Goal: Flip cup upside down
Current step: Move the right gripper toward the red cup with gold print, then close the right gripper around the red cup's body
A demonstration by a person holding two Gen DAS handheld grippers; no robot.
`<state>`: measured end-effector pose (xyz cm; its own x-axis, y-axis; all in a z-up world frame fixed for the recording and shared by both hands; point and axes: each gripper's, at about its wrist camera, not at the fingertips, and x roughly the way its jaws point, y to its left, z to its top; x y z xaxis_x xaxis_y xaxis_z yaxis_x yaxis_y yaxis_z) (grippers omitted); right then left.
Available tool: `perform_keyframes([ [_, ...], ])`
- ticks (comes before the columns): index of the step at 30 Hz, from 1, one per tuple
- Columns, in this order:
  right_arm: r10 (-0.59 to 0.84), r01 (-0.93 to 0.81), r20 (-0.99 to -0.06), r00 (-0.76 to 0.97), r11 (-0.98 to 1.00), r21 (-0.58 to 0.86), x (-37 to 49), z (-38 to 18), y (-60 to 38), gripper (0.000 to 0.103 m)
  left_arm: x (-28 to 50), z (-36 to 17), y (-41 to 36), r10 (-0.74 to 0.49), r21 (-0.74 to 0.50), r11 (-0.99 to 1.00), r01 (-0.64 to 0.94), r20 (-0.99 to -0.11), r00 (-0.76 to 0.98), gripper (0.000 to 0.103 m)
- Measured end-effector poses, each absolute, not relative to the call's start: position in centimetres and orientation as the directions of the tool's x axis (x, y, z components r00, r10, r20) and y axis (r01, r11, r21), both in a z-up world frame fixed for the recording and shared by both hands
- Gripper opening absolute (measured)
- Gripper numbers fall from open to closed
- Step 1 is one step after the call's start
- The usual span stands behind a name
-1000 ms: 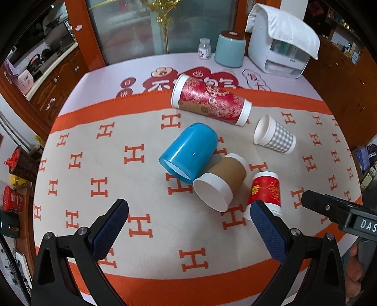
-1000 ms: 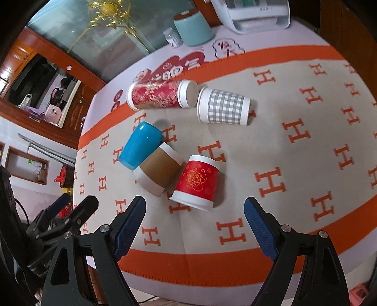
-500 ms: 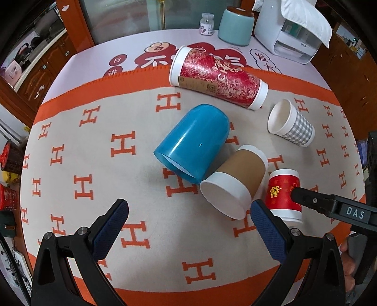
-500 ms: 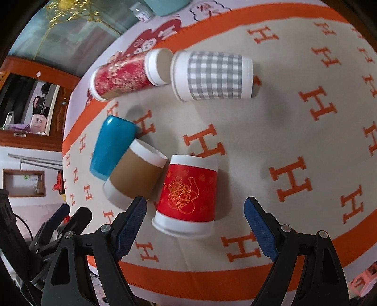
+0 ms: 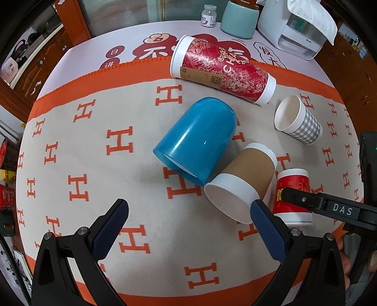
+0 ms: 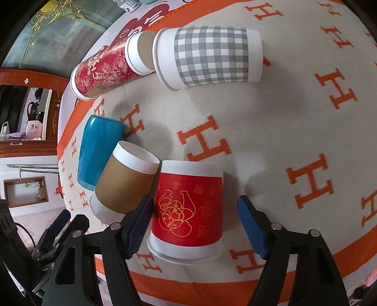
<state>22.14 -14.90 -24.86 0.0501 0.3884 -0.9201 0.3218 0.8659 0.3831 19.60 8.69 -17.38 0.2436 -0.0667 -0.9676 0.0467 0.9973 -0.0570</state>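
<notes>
A small red paper cup [image 6: 187,207] with gold drawings stands rim down on the H-pattern cloth. My right gripper [image 6: 195,219] is open and straddles it, the left finger [image 6: 139,219] close to its side, the right finger [image 6: 252,226] a little apart. The cup also shows in the left wrist view [image 5: 293,195], partly behind the right gripper's finger. My left gripper [image 5: 188,228] is open and empty, in front of a brown-sleeved cup [image 5: 242,181] lying on its side, next to a blue cup [image 5: 198,138], also on its side.
A tall red patterned cup [image 5: 223,68] and a grey checked cup [image 5: 298,122] lie on their sides further back. A teal jar [image 5: 239,18], a small bottle [image 5: 209,16] and a white appliance [image 5: 299,28] stand at the table's far edge.
Both grippers have moved forward toward the cups. My right gripper has closed in around the red cup, which now sits between its open fingers.
</notes>
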Motion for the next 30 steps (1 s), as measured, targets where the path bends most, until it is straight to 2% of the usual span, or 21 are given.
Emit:
perform_keyframes([
  [2, 0.396, 0.32, -0.917, 0.046, 0.864, 0.389, 22.2, -25.2, -14.8, 0.063, 19.6, -17.4, 8.6, -0.068, -0.058, 0.997, 0.048, -0.968, 0.242, 0.102],
  [6, 0.393, 0.316, -0.917, 0.06, 0.864, 0.391, 22.1, -25.2, -14.6, 0.062, 19.3, -17.3, 8.5, -0.066, -0.056, 0.997, 0.048, -0.968, 0.241, 0.102],
  [21, 0.335, 0.166, -0.931, 0.144, 0.919, 0.357, 18.1, -18.7, -14.8, 0.061, 15.7, -15.6, 6.7, -0.036, -0.017, 0.997, 0.079, -0.969, 0.244, 0.102],
  [30, 0.297, 0.039, -0.947, 0.119, 0.952, 0.304, 13.6, -16.6, -13.8, 0.061, 12.6, -16.7, 6.3, -0.043, -0.03, 0.997, 0.066, -0.98, 0.196, 0.102],
])
